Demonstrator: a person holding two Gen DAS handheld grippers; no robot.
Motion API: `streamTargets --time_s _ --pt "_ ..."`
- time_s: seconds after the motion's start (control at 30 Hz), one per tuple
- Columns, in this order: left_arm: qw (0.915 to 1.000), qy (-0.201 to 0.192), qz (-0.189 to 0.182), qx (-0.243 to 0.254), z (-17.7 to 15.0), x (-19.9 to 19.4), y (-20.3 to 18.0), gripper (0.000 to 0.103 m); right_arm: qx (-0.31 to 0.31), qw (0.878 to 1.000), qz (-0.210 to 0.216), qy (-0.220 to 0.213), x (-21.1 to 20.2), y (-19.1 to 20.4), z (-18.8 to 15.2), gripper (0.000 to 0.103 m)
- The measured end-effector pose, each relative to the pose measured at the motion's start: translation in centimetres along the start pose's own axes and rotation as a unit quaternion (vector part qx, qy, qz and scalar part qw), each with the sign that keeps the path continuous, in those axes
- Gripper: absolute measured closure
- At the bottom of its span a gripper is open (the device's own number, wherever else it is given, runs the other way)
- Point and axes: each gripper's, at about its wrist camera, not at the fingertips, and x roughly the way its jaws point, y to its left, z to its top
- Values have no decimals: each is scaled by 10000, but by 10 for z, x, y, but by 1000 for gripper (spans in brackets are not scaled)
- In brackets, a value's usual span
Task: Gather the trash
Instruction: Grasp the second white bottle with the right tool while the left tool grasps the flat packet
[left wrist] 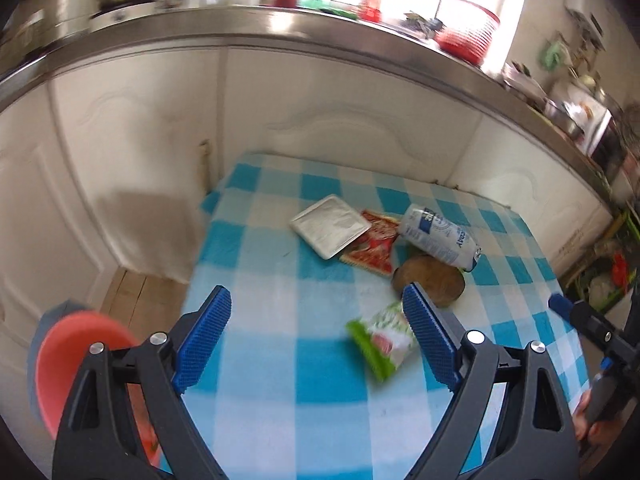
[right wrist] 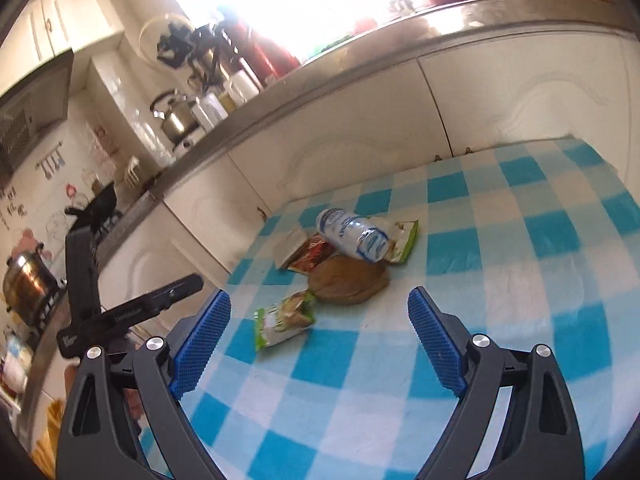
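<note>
Both the left tongs and the right tongs are spread wide and hold nothing, above the blue-checked counter. The trash lies in a loose cluster toward the far side: a white tray overlapping a red wrapper, a plastic bottle on its side resting across a brown disc, and nearest the tongs a green snack packet lying apart from the rest

Green snack wrapper lies flat, apart from piled bottle, packets.
</note>
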Motion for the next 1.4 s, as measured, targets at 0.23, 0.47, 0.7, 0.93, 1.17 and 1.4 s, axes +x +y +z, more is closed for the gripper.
streamTargets --time_s 0.23,0.47,0.7,0.93,1.17,1.4 --pt "9931 271 -482 1039 35 63 -25 15 -422 9982 167 390 54 -19 43 14" --pt "9902 538 -602 1137 48 107 -22 15 -952 9923 266 742 107 -15 53 26" --pt "9890 633 -763 1097 57 130 -16 15 -1348 9865 134 925 127 -12 56 45" --pt "9887 757 -780 1028 58 148 -16 15 -1303 9855 147 1074 133 -21 54 55" --pt "9893 760 -974 778 58 154 -20 52 -1032 9925 42 651 118 -37 71 56" --pt "9862 806 -1088 950 55 157 -38 67 -1050 9909 -544 651 128 -60 87 56"
